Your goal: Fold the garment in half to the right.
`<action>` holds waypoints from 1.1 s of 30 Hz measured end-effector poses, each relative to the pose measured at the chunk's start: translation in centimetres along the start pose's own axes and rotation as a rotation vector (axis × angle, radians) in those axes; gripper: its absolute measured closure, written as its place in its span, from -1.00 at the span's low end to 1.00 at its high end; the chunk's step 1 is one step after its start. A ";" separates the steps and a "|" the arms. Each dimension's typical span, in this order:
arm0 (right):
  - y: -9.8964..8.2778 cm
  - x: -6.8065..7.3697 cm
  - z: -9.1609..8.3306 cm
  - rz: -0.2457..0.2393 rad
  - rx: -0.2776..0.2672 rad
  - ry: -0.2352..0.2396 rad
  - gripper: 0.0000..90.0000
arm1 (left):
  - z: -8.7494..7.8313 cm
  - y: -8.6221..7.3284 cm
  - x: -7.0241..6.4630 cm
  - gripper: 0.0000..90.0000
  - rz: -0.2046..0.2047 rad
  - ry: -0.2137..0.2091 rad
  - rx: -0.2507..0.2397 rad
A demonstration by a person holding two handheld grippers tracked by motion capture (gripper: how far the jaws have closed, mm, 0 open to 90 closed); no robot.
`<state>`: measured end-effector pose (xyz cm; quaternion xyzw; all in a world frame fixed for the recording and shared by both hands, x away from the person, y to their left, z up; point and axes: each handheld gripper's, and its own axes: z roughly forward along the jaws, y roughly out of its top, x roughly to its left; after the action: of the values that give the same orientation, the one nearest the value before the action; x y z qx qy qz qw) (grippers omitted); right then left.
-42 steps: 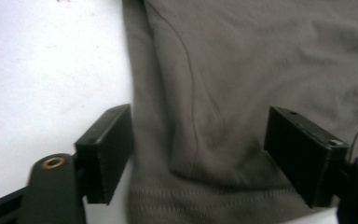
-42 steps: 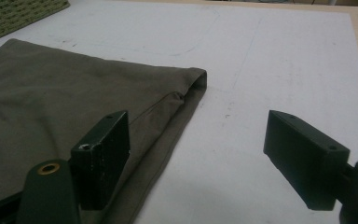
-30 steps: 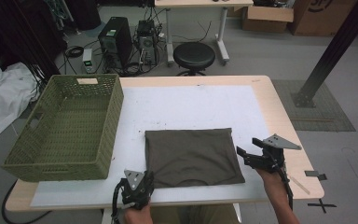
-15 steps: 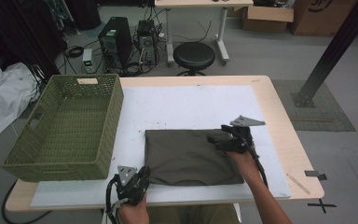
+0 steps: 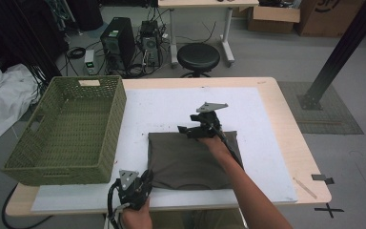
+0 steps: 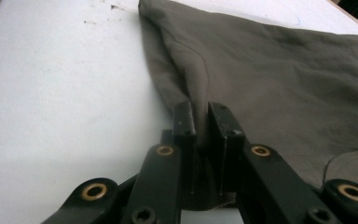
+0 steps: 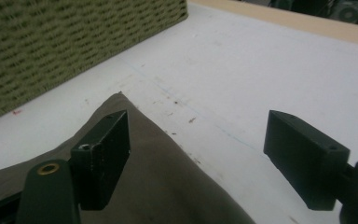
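Note:
A folded olive-brown cloth (image 5: pixel 190 160) lies flat on the white mat (image 5: pixel 167 105) near the table's front. My left gripper (image 5: pixel 145 180) sits at the cloth's near left corner. In the left gripper view, the left gripper (image 6: pixel 203 116) is shut on a raised fold of the cloth (image 6: pixel 284 84). My right gripper (image 5: pixel 187 131) hovers over the cloth's far edge, pointing left toward the basket. In the right gripper view, the right gripper (image 7: pixel 196 140) stands open above the far left corner of the cloth (image 7: pixel 168 186), with nothing pinched between its pads.
A green woven basket (image 5: pixel 116 112) stands at the table's left, also in the right gripper view as a woven wall (image 7: pixel 51 46). Bare white mat lies behind and right of the cloth. Beyond the table stand a black stool (image 5: pixel 198 55) and computer towers (image 5: pixel 119 45).
My right gripper has travelled from the cloth's right edge leftward and away, to its far edge. The left gripper has stayed at the near left corner, still gripping the cloth.

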<state>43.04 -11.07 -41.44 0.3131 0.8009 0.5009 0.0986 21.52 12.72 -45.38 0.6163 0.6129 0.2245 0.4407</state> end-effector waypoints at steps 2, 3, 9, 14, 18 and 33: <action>0.3 0.2 1.4 -0.018 0.019 0.021 -0.41 | 0.0 -0.1 -0.1 0.82 -0.004 0.004 0.002; 0.5 0.4 2.0 -0.027 0.028 0.032 -0.39 | 0.0 -0.2 -0.2 0.82 -0.001 0.006 0.004; 1.6 2.3 6.0 -0.073 0.119 0.111 -0.23 | 0.0 -0.3 -0.2 0.82 -0.009 0.006 0.008; 2.2 3.8 8.5 -0.122 0.188 0.152 -0.02 | 0.0 -0.4 -0.2 0.82 -0.005 0.006 0.018; 2.3 4.1 9.7 -0.120 0.220 0.167 0.15 | 0.1 -0.6 -0.1 0.82 -0.010 0.005 0.024; 2.4 4.1 11.6 -0.103 0.316 0.171 0.95 | 0.0 -0.8 0.2 0.82 -0.018 -0.013 0.032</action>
<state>46.23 0.72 -44.27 0.2398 0.8900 0.3878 0.0052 21.08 12.76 -46.05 0.6193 0.6190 0.2064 0.4368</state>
